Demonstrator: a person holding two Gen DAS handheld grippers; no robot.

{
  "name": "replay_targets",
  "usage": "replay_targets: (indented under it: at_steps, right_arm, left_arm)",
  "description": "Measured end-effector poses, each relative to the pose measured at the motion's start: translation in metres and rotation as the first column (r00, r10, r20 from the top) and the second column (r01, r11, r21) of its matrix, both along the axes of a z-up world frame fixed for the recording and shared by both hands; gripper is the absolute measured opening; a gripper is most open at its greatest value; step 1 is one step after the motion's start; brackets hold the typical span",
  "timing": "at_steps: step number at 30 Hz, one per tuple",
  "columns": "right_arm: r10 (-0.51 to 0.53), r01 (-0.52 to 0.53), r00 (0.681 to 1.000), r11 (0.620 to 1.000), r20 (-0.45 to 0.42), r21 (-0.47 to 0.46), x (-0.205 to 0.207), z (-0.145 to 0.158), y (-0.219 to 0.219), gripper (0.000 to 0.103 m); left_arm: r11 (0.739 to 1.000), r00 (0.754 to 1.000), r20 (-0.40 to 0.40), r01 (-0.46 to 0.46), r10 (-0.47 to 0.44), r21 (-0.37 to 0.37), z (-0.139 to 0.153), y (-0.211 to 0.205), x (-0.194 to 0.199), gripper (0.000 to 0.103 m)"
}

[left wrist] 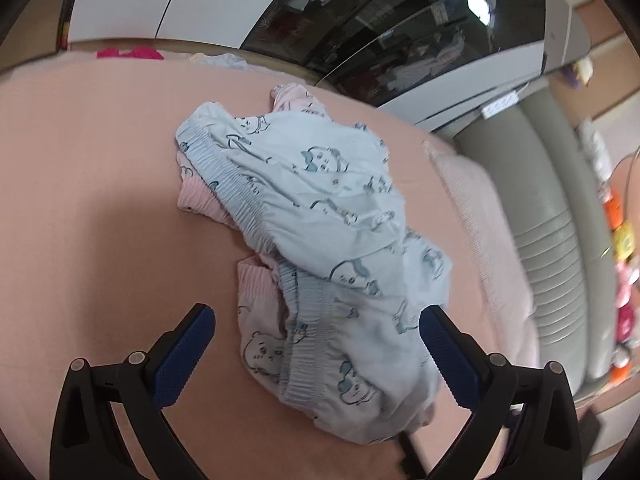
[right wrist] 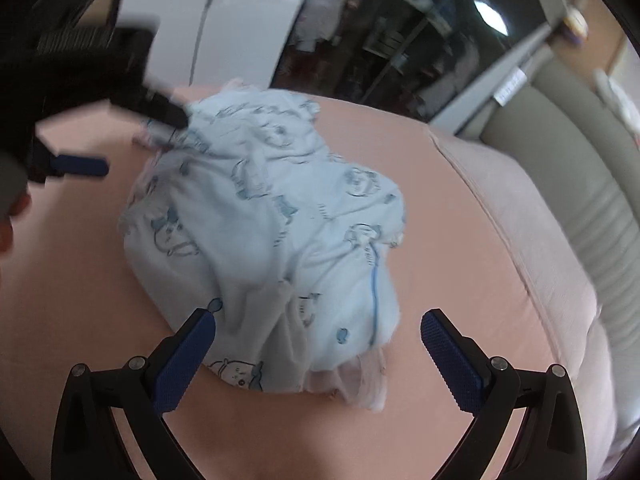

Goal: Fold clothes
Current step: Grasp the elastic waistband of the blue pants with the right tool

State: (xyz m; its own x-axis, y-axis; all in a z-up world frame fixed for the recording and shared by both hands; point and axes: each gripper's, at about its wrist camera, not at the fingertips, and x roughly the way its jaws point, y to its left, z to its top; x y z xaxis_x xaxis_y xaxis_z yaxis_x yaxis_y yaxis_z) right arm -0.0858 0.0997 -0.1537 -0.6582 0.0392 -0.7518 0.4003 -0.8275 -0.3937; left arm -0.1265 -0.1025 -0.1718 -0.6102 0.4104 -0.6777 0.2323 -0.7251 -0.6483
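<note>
A crumpled heap of light blue clothes [left wrist: 316, 208] with cartoon prints lies on the pink bed sheet [left wrist: 88, 200], with a pink printed garment [left wrist: 260, 336] under it. My left gripper [left wrist: 316, 320] is open, its jaws straddling the near end of the heap at an elastic waistband. In the right wrist view the same blue heap [right wrist: 272, 216] lies ahead. My right gripper [right wrist: 318, 324] is open, with the heap's near edge between its fingers. The left gripper [right wrist: 132, 140] shows at the heap's far left side, blurred.
A pink pillow or folded blanket [left wrist: 480, 220] lies right of the heap, beside a grey padded headboard [left wrist: 552, 248]. A glossy dark cabinet [left wrist: 400, 32] stands behind the bed. Magenta cloth [left wrist: 128, 54] and pale cloth [left wrist: 224, 60] lie at the far edge. Colourful toys [left wrist: 622, 280] sit far right.
</note>
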Motion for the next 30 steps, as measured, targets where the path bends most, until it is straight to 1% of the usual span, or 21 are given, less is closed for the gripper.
replay_targets:
  at_steps: [2,3,8,11,13,15,18,21,25,27,30]
  right_arm:
    - [0.021,-0.022,1.000,0.999,0.013,0.030,0.001,-0.007,-0.006,0.103]
    - [0.029,-0.029,1.000,0.999,0.006,0.040,0.003,-0.008,-0.008,0.103]
    - [0.057,-0.055,0.998,0.995,-0.026,0.079,0.006,-0.013,-0.017,0.103]
    - [0.048,-0.046,0.998,0.998,-0.044,0.043,0.009,-0.013,-0.018,0.103]
    - [0.037,-0.036,0.998,0.999,-0.048,0.021,0.006,-0.011,-0.020,0.103]
    - [0.033,-0.035,0.997,0.999,-0.074,-0.020,0.008,-0.004,-0.023,0.103]
    - [0.065,-0.069,0.994,0.997,-0.083,-0.047,0.007,-0.002,-0.033,0.103]
    - [0.122,-0.123,0.989,0.992,-0.078,-0.004,0.004,-0.010,-0.049,0.103]
    - [0.213,-0.211,0.972,0.977,-0.095,0.038,0.015,-0.018,-0.065,0.103]
    - [0.243,-0.240,0.966,0.969,-0.086,0.053,0.017,-0.024,-0.072,0.103]
    - [0.254,-0.246,0.963,0.965,-0.086,0.089,0.015,-0.033,-0.078,0.100]
  left_arm:
    - [0.999,1.000,-0.012,-0.026,0.026,0.021,0.001,-0.006,0.000,0.103]
    - [0.999,0.999,-0.017,-0.037,0.038,0.024,0.002,-0.009,-0.001,0.103]
    - [0.997,0.997,-0.026,-0.070,0.071,0.010,0.002,-0.020,-0.003,0.103]
    - [0.996,0.996,-0.015,-0.084,0.085,0.040,-0.001,-0.024,-0.004,0.103]
    - [0.994,0.995,-0.021,-0.092,0.093,0.055,-0.002,-0.028,0.000,0.103]
    - [0.994,0.995,-0.025,-0.090,0.092,0.064,-0.003,-0.031,0.003,0.103]
    - [0.993,0.996,-0.027,-0.086,0.088,0.075,-0.004,-0.032,0.005,0.103]
    - [0.994,0.996,-0.025,-0.079,0.081,0.082,-0.006,-0.030,0.005,0.103]
    - [0.992,0.996,-0.014,-0.083,0.084,0.098,-0.008,-0.035,0.007,0.103]
    - [0.990,0.996,-0.012,-0.089,0.091,0.106,-0.007,-0.040,0.009,0.103]
    - [0.990,0.995,-0.018,-0.094,0.096,0.106,-0.006,-0.046,0.012,0.103]
